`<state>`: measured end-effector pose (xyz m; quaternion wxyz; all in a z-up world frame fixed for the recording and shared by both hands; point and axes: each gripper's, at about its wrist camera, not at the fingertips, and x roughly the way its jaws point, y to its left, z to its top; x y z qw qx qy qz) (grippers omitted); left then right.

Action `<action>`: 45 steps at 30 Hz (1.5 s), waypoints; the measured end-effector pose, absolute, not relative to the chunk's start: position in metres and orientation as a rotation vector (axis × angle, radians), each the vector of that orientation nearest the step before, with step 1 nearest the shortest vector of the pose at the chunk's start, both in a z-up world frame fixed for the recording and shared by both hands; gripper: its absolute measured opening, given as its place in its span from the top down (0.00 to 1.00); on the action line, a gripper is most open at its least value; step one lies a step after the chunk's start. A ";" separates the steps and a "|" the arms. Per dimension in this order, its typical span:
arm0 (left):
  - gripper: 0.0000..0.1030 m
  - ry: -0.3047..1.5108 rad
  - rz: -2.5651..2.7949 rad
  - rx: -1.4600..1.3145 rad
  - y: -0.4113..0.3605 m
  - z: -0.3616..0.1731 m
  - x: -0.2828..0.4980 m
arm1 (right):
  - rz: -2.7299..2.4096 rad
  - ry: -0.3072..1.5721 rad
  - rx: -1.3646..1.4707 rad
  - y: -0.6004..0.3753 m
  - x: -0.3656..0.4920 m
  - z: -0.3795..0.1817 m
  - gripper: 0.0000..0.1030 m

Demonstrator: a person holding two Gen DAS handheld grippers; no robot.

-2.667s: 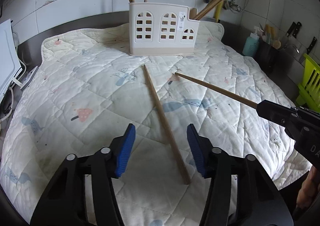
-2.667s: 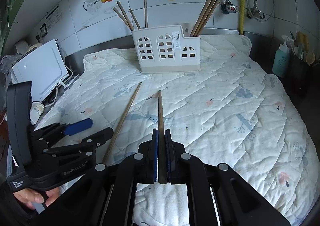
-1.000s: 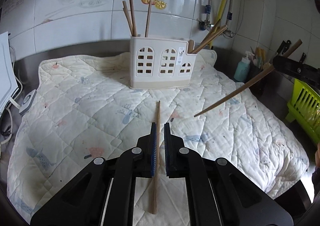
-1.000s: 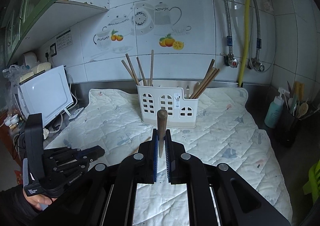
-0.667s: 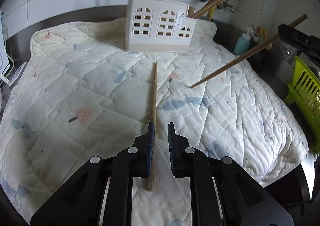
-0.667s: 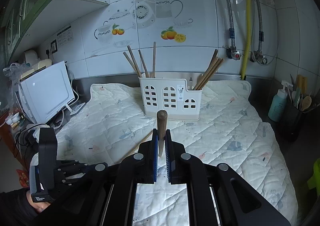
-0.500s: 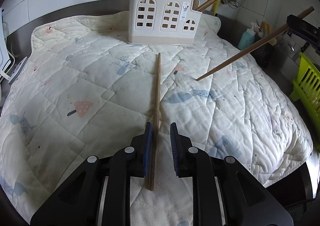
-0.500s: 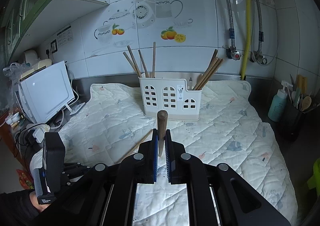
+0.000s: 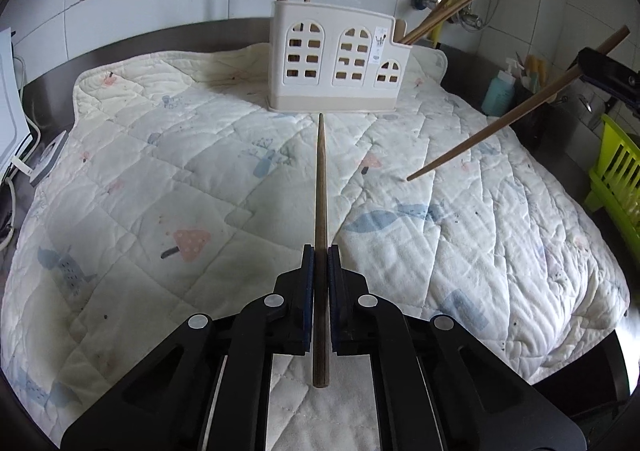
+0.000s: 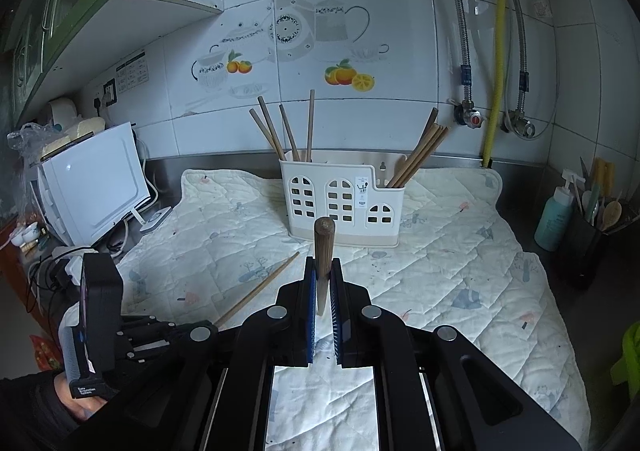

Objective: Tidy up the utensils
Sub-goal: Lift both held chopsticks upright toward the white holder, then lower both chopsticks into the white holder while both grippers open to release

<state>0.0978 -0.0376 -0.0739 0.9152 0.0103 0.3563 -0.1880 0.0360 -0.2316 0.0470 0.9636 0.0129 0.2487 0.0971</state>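
A white utensil holder [image 9: 339,63] with arched windows stands at the back of the quilted mat [image 9: 160,171]; it also shows in the right wrist view [image 10: 340,199], holding several wooden chopsticks. My left gripper [image 9: 320,251] is shut on a wooden chopstick [image 9: 321,179] that points at the holder, low over the mat. My right gripper [image 10: 323,265] is shut on a second chopstick [image 10: 324,251], held up in the air with its thick end toward the camera. That chopstick [image 9: 512,111] slants down at the right in the left wrist view.
A white appliance [image 10: 92,183] with cables stands left of the mat. A teal bottle [image 10: 554,219] and a dark utensil cup [image 10: 584,247] stand at the right. A green rack [image 9: 616,179] sits at the far right. Pipes and a tap run along the tiled wall.
My left gripper opened slightly around the chopstick on the mat, then closed on it. My right gripper stayed raised with its chopstick, nearly still.
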 end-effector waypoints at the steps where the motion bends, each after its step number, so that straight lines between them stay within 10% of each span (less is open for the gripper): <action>1: 0.95 0.717 -0.388 0.020 -0.037 -0.069 0.097 | 0.197 0.500 0.027 -0.232 0.036 0.048 0.93; 45: 0.95 0.822 -0.478 0.146 -0.057 0.081 0.212 | 0.160 0.369 -0.127 -0.267 0.160 0.171 0.93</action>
